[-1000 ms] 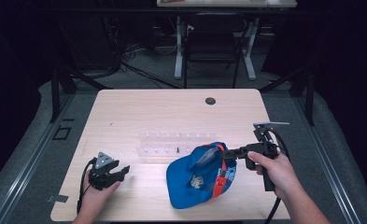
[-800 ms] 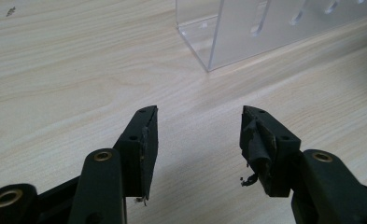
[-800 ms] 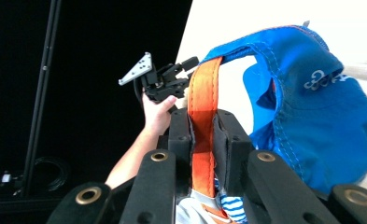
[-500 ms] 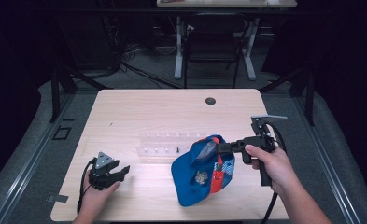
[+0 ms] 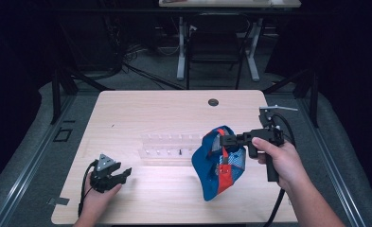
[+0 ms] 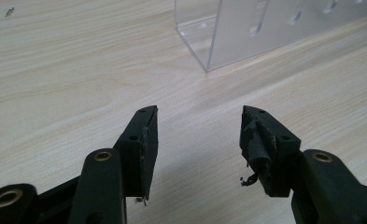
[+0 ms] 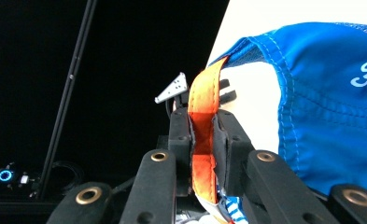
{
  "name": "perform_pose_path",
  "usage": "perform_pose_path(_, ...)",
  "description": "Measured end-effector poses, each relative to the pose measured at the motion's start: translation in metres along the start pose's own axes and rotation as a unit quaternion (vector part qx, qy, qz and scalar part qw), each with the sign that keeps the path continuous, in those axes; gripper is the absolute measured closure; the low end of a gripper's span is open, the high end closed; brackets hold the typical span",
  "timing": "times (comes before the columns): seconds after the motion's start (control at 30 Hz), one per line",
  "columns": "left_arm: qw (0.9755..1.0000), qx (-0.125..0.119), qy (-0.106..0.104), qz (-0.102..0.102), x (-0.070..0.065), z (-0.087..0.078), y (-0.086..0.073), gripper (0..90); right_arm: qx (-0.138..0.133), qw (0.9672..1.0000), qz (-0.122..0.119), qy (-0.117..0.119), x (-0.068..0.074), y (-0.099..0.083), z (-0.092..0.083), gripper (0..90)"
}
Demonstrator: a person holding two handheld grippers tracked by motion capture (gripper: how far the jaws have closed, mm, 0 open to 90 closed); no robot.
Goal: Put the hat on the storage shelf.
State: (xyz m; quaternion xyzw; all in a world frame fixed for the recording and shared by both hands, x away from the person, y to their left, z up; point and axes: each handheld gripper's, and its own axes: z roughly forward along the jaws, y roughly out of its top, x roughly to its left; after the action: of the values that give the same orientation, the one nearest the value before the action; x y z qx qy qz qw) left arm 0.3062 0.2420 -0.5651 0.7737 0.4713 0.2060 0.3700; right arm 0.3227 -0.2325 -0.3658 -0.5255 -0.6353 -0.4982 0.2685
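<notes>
- High view: your right gripper (image 5: 227, 140) has lifted the blue cap (image 5: 217, 166) since a second ago. Then it lay spread flat near the table's (image 5: 141, 109) front edge; now it hangs crown-down from its orange strap (image 5: 224, 166), right of centre and just in front of the clear rack (image 5: 170, 149). I judge the pick-up done, so what remains is carrying the cap to where it belongs.
- High view: your left gripper (image 5: 122, 174) has stayed near the front left corner, resting on the wood.
- Left gripper view: here you get what the high view is too far off to show. The jaws stand well apart with nothing between them, bare table under them, and a corner of the clear rack (image 6: 246, 32) is ahead.
- Right gripper view: the grip shows plainly here. The jaws are clamped tight on the orange strap (image 7: 202, 140) alone, not on the blue cap (image 7: 330, 112) fabric beside it. The hold is narrow, so I expect the cap to swing if you move fast.
</notes>
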Motion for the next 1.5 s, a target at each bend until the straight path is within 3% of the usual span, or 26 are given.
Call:
perform_pose_path(0.67,1.0,-0.001,-0.001,-0.001,0.0,0.0,0.0,47.1,-0.022,0.9997,-0.004,0.005,0.019,0.017,-0.003,78.2)
perform_pose_path(0.83,1.0,0.0,-0.003,-0.001,-0.001,0.001,0.0,47.2,-0.024,0.9996,-0.007,0.016,0.025,0.023,0.002,78.2)
perform_pose_path(1.5,1.0,-0.003,-0.003,-0.002,0.0,0.001,0.0,47.0,-0.023,0.9994,-0.018,0.02,0.046,0.046,0.027,78.3)
